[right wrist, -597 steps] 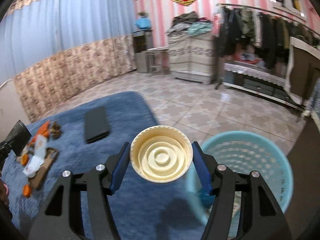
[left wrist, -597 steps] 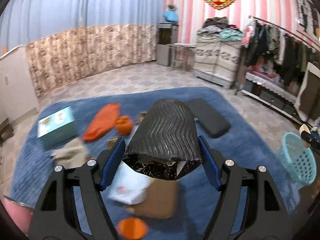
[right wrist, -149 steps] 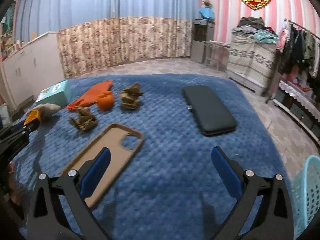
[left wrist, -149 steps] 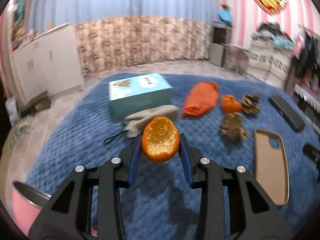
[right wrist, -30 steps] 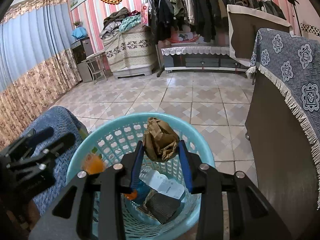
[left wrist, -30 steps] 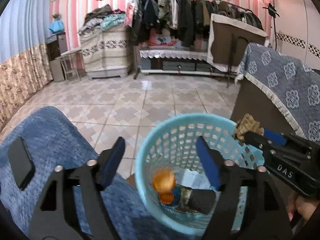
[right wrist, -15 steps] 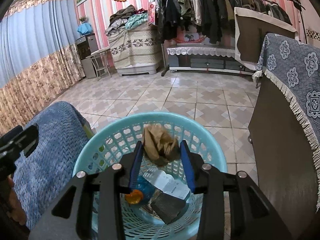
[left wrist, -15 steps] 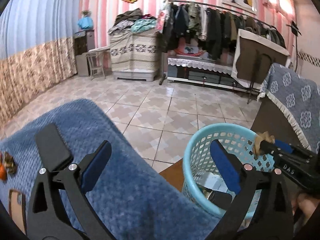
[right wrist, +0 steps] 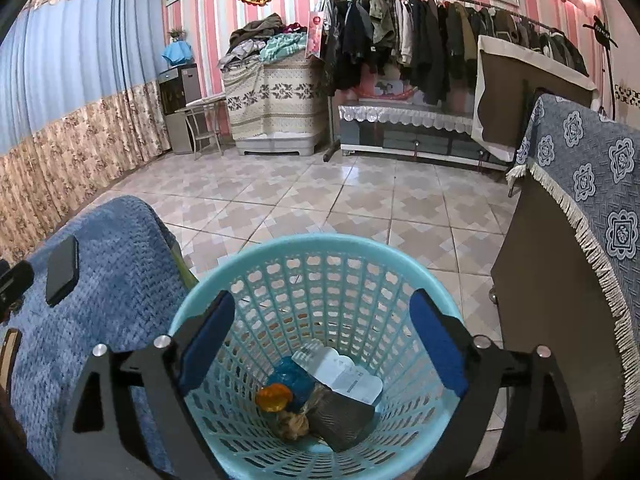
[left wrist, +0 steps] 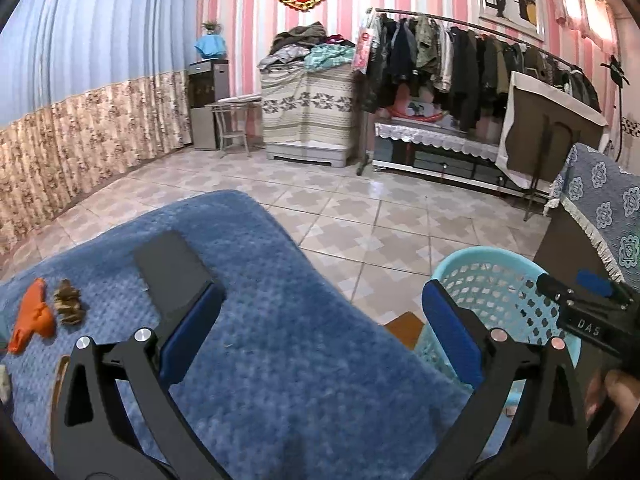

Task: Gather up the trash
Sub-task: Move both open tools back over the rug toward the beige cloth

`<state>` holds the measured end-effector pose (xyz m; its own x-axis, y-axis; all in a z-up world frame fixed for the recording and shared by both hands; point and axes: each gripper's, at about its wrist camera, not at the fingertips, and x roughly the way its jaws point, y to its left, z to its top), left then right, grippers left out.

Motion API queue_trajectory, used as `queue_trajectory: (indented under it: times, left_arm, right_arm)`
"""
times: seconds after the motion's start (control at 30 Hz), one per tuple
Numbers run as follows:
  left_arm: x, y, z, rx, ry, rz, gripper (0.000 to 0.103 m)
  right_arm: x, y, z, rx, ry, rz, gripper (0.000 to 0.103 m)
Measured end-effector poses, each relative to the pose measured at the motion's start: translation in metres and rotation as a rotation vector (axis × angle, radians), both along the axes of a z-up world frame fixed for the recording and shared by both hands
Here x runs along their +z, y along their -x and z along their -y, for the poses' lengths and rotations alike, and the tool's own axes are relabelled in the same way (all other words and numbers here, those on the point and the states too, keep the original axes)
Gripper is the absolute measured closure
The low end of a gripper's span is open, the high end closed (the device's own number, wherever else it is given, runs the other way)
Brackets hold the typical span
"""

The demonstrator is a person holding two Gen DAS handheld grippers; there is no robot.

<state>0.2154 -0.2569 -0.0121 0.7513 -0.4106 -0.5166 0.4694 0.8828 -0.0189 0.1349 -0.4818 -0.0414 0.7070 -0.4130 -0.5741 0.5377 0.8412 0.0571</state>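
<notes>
My left gripper (left wrist: 320, 336), wide open and empty, is nearer the brown crumpled scrap (left wrist: 70, 306) at left of frame, beside the orange peel (left wrist: 34, 316), while my right gripper (right wrist: 320, 340), jaws opening and empty, hangs over the basket (right wrist: 320, 252).

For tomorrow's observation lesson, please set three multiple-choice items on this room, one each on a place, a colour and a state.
1. Where does the crumpled brown paper wad lie?
A on the tiled floor
B in the basket
C on the quilt

2. What colour is the perforated plastic basket?
A light blue
B red
C black

3. What is between the right hand-held gripper pads?
A a wad
B a peel
C nothing

Answers: B, it lies at the bottom among other trash; A, rim and walls are light blue; C, jaws opening with an empty gap.
</notes>
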Motion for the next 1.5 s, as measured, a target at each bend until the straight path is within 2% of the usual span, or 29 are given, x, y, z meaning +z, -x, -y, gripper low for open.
queue_trajectory:
  times: [0.23,0.37,0.47,0.6,0.9,1.1,1.23,1.33,1.5]
  left_arm:
    - [0.003,0.01,-0.043,0.068,0.01,-0.008,0.006]
    - [0.005,0.017,-0.073,0.111,0.009,-0.006,0.006]
    - [0.005,0.024,-0.102,0.158,-0.005,0.011,0.006]
    - [0.0,0.027,-0.148,0.239,-0.006,0.0,0.006]
    - [-0.022,0.013,-0.262,0.464,-0.019,-0.036,0.006]
    - [-0.044,0.006,-0.317,0.606,-0.057,-0.057,0.006]
    - [-0.054,0.002,-0.346,0.67,-0.076,-0.067,0.006]
    - [-0.064,-0.005,-0.368,0.71,-0.073,-0.095,0.006]
    - [-0.076,-0.024,-0.395,0.788,-0.014,-0.206,0.008]
  right_arm:
    - [0.007,-0.005,-0.022,0.041,0.014,0.019,0.011]
    - [0.015,-0.009,-0.047,0.078,0.025,0.056,0.011]
    - [0.022,-0.012,-0.071,0.119,0.048,0.091,0.007]
    - [0.023,-0.023,-0.104,0.183,0.047,0.101,0.007]
    - [0.011,-0.05,-0.18,0.335,0.05,0.055,0.007]
    - [0.005,-0.057,-0.209,0.406,0.008,0.063,0.007]
    - [-0.001,-0.064,-0.229,0.435,0.049,0.04,0.007]
    - [-0.006,-0.069,-0.238,0.456,0.068,0.021,0.007]
    - [-0.011,-0.08,-0.249,0.495,0.046,0.004,0.007]
